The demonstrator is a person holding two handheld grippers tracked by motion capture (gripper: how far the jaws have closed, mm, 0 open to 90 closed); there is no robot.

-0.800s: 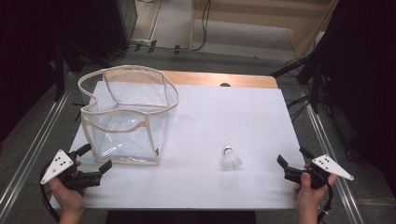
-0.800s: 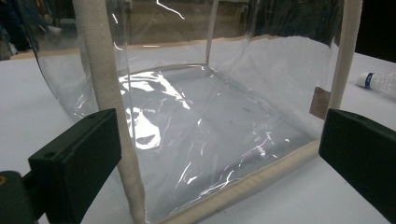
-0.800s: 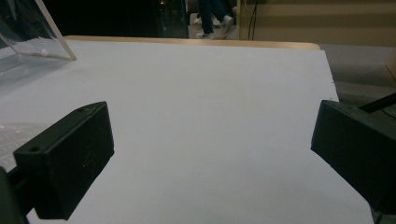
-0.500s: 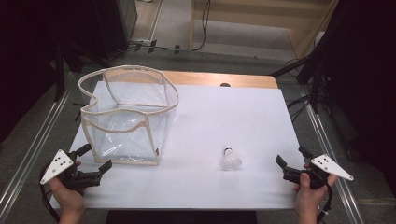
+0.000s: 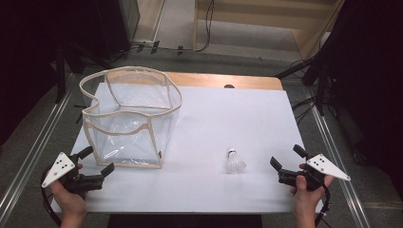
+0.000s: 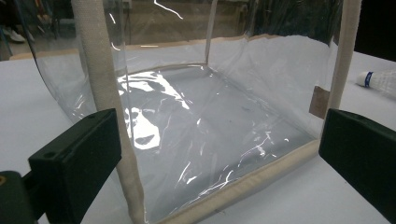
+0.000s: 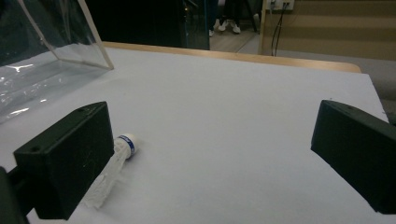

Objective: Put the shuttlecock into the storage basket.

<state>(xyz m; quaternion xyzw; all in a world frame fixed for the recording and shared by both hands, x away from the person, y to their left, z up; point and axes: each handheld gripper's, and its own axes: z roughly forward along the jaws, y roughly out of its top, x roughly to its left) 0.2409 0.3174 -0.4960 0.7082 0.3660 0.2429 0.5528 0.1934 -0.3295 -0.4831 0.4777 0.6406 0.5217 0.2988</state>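
Two grippers rest wide open and empty: the left gripper just beside a clear plastic bag with cloth-trimmed edges, the right gripper near a white feathered shuttlecock lying on the white table. A hard pinch could crush its feathers; the floppy bag could tip.

On the table — bag at left, shuttlecock lying well apart to its right.

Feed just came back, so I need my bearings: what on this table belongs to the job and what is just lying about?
In the job:
shuttlecock
clear bag
left claw, open
right claw, open

Just lying about:
white table cover
floor cables
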